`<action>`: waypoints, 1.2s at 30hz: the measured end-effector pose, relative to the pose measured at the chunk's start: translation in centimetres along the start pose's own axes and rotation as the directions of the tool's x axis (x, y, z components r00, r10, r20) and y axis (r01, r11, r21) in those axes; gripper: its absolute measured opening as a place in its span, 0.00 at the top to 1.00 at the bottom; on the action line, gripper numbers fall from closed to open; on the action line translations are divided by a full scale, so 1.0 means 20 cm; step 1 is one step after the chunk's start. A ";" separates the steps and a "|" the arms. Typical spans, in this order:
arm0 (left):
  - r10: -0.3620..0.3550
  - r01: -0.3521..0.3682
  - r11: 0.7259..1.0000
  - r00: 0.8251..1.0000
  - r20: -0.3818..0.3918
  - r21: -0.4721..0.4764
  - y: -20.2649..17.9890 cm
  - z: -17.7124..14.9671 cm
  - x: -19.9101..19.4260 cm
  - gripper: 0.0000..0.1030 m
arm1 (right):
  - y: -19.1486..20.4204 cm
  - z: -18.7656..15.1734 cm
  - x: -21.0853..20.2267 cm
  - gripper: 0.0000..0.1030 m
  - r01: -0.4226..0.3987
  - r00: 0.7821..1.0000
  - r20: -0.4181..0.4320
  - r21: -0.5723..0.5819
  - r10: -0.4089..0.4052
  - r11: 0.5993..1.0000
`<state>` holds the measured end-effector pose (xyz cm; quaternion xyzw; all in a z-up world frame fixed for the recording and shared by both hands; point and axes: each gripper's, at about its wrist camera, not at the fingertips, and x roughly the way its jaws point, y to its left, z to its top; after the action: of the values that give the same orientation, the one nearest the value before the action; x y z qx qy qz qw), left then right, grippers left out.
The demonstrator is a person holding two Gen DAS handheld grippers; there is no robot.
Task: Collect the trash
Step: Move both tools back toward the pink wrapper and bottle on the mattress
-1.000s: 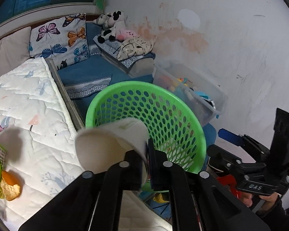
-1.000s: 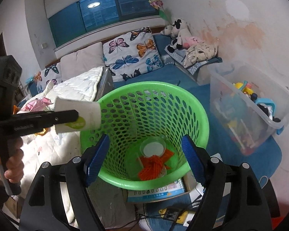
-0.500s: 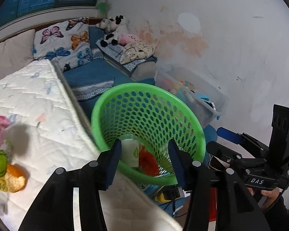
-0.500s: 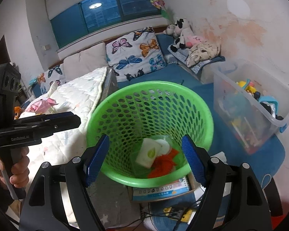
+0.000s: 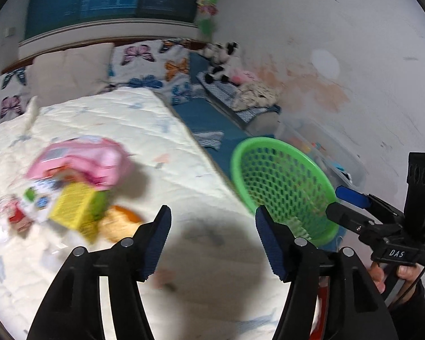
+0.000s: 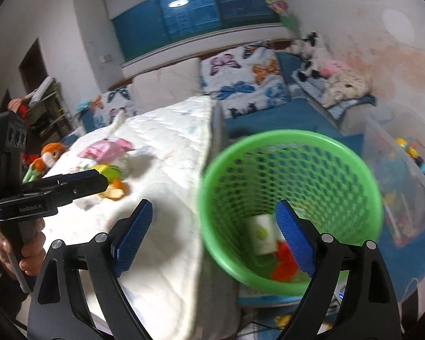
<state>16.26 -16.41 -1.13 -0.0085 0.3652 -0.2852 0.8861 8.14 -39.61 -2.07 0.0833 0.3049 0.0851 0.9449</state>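
The green mesh basket (image 6: 291, 170) stands on the floor beside the bed; it also shows in the left wrist view (image 5: 280, 181). A white paper cup (image 6: 262, 235) and red trash (image 6: 286, 263) lie in it. On the white quilt (image 5: 104, 130) lie a pink packet (image 5: 82, 161), a yellow-green carton (image 5: 76, 209) and orange peel (image 5: 119, 223). My left gripper (image 5: 212, 238) is open and empty over the quilt. My right gripper (image 6: 212, 232) is open and empty at the basket's near rim.
Butterfly pillows (image 6: 240, 76) and plush toys (image 6: 325, 68) line the back. A clear toy bin (image 6: 405, 170) stands right of the basket. Books and cables lie on the floor under the basket (image 6: 269, 297). An orange plush toy (image 6: 49, 153) lies at the bed's far left.
The left gripper opened and dropped the white cup into the basket, then swung left over the quilt toward the trash pile. The right gripper shifted left.
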 end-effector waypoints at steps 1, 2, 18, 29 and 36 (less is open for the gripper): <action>0.014 -0.014 1.000 1.000 0.005 -0.012 0.04 -0.01 -0.02 0.42 | 0.03 0.02 0.02 0.14 -0.017 1.000 -0.004 -0.012 0.017 1.000; 0.027 -0.027 0.999 1.000 0.009 -0.024 0.08 -0.01 -0.05 0.41 | 0.06 0.03 0.04 0.14 -0.035 0.999 -0.009 -0.022 0.034 0.999; 0.168 -0.151 0.967 0.983 0.069 -0.205 0.55 -0.12 -0.35 0.35 | 0.55 0.30 0.41 0.07 -0.290 0.954 -0.137 -0.207 0.266 0.934; 0.198 -0.176 0.947 0.979 0.058 -0.269 0.71 -0.20 -0.41 0.35 | 0.80 0.42 0.73 0.07 -0.384 0.917 -0.234 -0.302 0.323 0.872; 0.191 -0.170 0.941 0.981 0.043 -0.291 0.78 -0.22 -0.38 0.35 | 0.85 0.43 0.90 0.07 -0.384 0.914 -0.272 -0.337 0.301 0.860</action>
<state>16.81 1.30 -3.03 -0.1133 0.3702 -0.1466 0.9103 25.73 -20.23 -1.66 -0.0595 0.3603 0.3188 0.8746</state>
